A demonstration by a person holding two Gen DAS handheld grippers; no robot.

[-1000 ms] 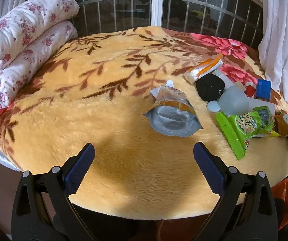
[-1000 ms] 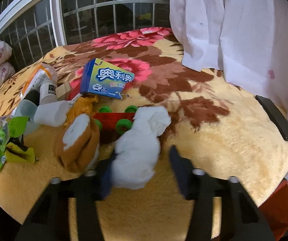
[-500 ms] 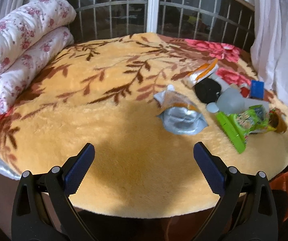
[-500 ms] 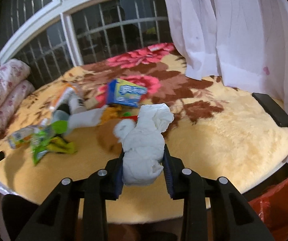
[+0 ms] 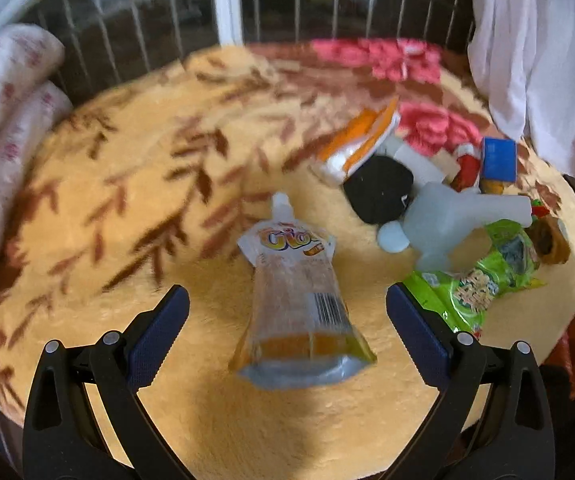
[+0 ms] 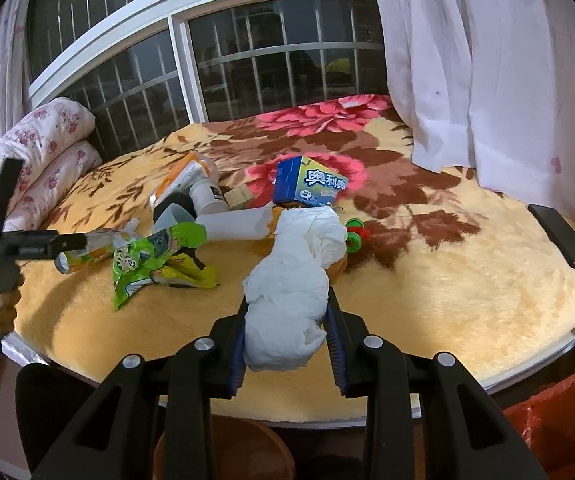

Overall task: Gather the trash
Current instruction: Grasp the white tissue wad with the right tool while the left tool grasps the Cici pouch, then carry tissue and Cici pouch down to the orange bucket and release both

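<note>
Best to lower left gripper (image 5: 287, 324) squarely over pouch (image 5: 301, 308) lying flat on blanket (image 5: 127, 216), jaws wide apart either side, and pinch mid-body, not the slippery base; right gripper (image 6: 287, 344) clamped on tissue (image 6: 295, 280), lifted over bed edge. Versus a second ago: pouch nearer, now between left fingers; tissue raised off pile.

The clear drink pouch (image 5: 299, 304) on the bed showed "Gio" in orange letters near its spout, and a barcode sat lower on its side, digits too blurred to read. The blue box (image 6: 309, 182) carried white Chinese characters, "奥利奥". The green snack wrapper (image 5: 473, 286) bore printing too, but it was unreadable.
</note>
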